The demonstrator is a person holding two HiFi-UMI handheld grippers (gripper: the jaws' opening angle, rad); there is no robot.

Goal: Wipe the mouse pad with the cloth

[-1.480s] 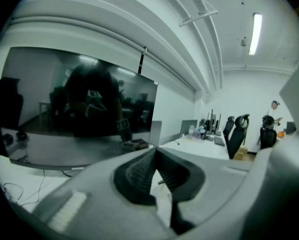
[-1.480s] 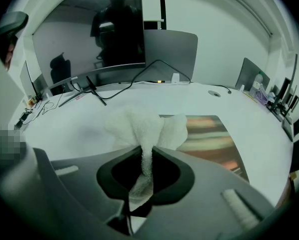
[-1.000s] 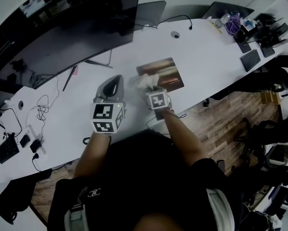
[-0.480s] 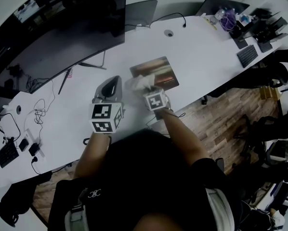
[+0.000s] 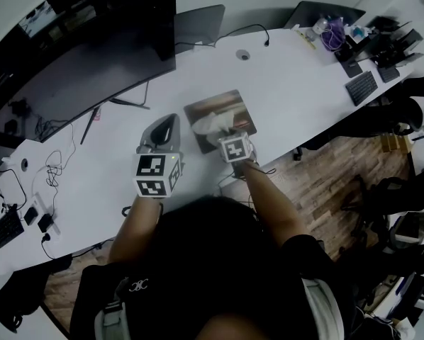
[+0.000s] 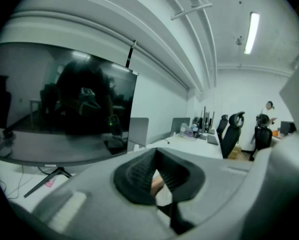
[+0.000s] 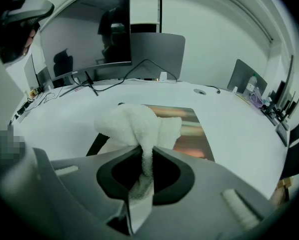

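Right gripper (image 7: pixel 145 156) clamps the cloth (image 7: pixel 134 126), whose bunched end lies on the pad (image 7: pixel 192 134) toward its 7 o'clock corner. Left gripper (image 6: pixel 157 156), jaws together and empty, is over the desk (image 5: pixel 290 76) just at the pad's 9 o'clock, a monitor (image 5: pixel 91 55) at 11

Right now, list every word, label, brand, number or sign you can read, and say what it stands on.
No text is readable in these views.
Monitor: small logo on the lower bezel, too blurred to read.
Left gripper and right gripper: square marker patterns only, no letters.
Mouse pad: printed picture, no words made out.
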